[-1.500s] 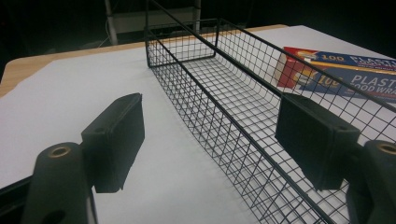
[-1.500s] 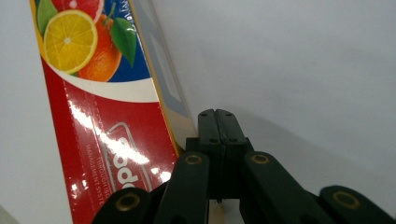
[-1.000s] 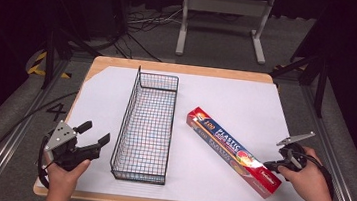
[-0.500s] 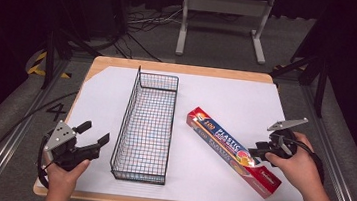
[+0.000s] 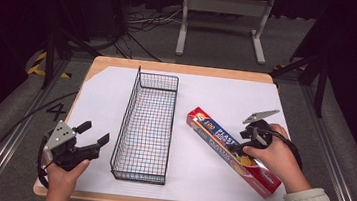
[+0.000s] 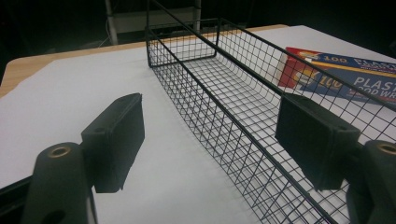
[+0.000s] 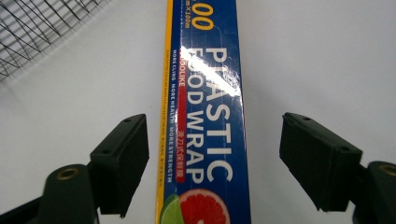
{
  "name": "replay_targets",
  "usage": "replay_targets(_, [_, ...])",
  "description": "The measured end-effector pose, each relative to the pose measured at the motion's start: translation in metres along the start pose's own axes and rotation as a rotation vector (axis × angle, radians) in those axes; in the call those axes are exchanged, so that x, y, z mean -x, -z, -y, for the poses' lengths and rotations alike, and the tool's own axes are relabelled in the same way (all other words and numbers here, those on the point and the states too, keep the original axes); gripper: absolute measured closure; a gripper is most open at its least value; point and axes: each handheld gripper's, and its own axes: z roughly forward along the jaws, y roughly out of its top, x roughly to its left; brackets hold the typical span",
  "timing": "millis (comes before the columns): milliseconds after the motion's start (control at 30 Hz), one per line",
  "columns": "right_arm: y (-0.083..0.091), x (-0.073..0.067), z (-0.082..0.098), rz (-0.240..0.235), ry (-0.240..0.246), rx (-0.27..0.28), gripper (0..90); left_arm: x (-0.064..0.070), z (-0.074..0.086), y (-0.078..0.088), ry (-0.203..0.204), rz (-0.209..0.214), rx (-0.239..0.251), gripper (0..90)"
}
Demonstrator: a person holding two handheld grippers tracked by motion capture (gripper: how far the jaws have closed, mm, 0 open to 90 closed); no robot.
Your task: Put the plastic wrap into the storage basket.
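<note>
Lying flat, the blue-and-red plastic wrap box sits between just-opened right tongs.

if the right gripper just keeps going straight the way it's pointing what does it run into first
Most likely the plastic food wrap box. In the right gripper view it lies lengthwise between the open fingers of the right gripper, which have just been opening, with gaps either side. How far above it they sit is unclear.
</note>
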Motion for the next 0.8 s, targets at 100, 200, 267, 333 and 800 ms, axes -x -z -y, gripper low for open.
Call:
replay_targets(100, [-0.012,0.001,-0.002,-0.009,0.006,-0.036,19.2,0.000,0.000,0.000,0.002,-0.001,0.001,24.3])
replay_targets(200, [-0.023,-0.001,-0.003,-0.013,0.006,-0.062,18.2,-0.001,0.000,0.000,0.002,0.000,0.001,24.3])
replay_targets(267, [-0.028,-0.001,-0.003,-0.013,0.010,-0.078,18.2,-0.001,0.000,0.000,0.002,0.000,0.002,24.3])
replay_targets(333, [-0.032,-0.001,-0.002,-0.013,0.014,-0.099,18.3,-0.001,0.000,0.000,0.002,-0.001,0.002,24.3])
replay_targets(800, [-0.046,-0.005,0.002,0.000,0.038,-0.245,36.0,0.000,0.000,0.000,-0.002,-0.003,-0.001,24.3])
